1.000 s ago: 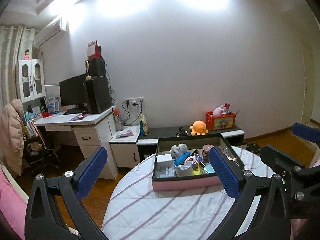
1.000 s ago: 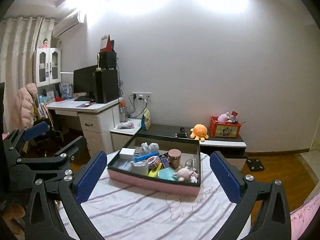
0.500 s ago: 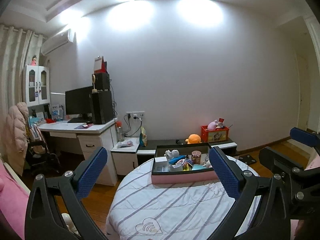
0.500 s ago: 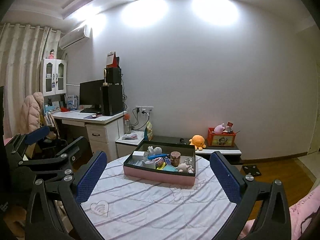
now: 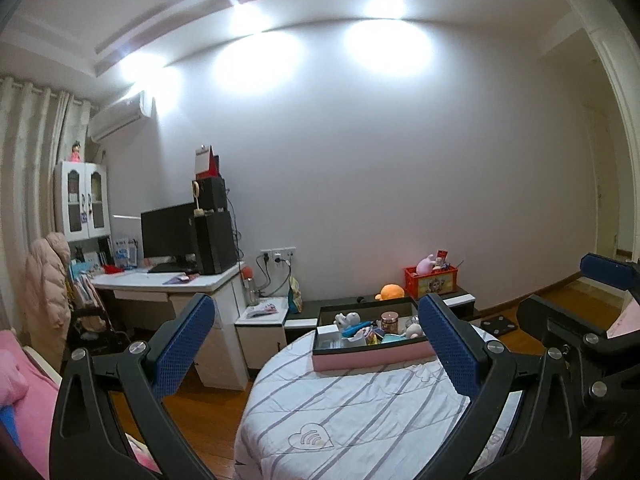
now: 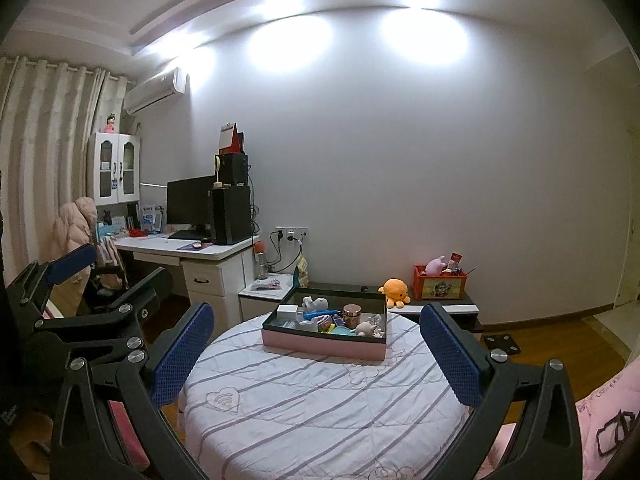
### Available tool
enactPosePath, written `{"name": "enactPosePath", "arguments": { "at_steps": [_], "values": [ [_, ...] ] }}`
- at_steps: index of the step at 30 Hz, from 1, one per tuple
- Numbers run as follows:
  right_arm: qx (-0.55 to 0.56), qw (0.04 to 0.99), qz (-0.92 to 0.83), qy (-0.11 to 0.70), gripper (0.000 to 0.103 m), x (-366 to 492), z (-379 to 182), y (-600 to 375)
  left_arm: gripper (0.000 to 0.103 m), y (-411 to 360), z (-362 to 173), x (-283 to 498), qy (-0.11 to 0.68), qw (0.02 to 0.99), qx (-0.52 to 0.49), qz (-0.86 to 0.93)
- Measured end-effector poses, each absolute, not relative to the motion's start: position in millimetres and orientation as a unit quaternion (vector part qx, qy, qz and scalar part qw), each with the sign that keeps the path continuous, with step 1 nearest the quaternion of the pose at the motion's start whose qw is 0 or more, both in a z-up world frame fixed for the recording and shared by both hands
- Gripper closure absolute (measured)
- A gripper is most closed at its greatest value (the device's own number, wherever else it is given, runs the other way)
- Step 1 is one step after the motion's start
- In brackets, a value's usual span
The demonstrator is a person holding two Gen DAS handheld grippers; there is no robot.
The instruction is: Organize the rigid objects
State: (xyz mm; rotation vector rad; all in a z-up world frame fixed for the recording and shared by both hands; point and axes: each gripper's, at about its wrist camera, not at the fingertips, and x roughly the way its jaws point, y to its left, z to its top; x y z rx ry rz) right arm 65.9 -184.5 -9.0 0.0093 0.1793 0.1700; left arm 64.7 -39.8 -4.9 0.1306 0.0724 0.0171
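On the round desk [image 6: 320,408], under a white cloth with lavender stripes, we find one pink-sided tray [image 6: 324,344] with a dark rim, set toward the far edge. Around it lies a bedroom: white wall, wooden floor, a white computer desk [image 6: 188,246] with one black monitor [image 6: 188,206] to the left, and a low cabinet behind carrying one orange plush octopus [image 6: 394,290] and one red box [image 6: 440,282]. Inside the tray we count one white figurine [image 6: 314,303], one blue bar [image 6: 318,313], one copper-coloured jar [image 6: 351,314] and one white box [image 6: 287,311]; the rest is too small to sort. Our left claw [image 5: 316,348] and right claw [image 6: 316,354] both hang in the air on the near side of the desk, well apart from the tray, blue pads spread wide and holding nothing.
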Motion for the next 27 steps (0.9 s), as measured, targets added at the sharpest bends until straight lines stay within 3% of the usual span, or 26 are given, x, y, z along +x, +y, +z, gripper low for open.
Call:
{"name": "enactPosePath", "arguments": {
  "at_steps": [27],
  "values": [
    [-0.013,0.996,0.075,0.04,0.0,21,15,-167,0.0,-34,18,27,-0.008,0.998,0.05,0.027]
  ]
}}
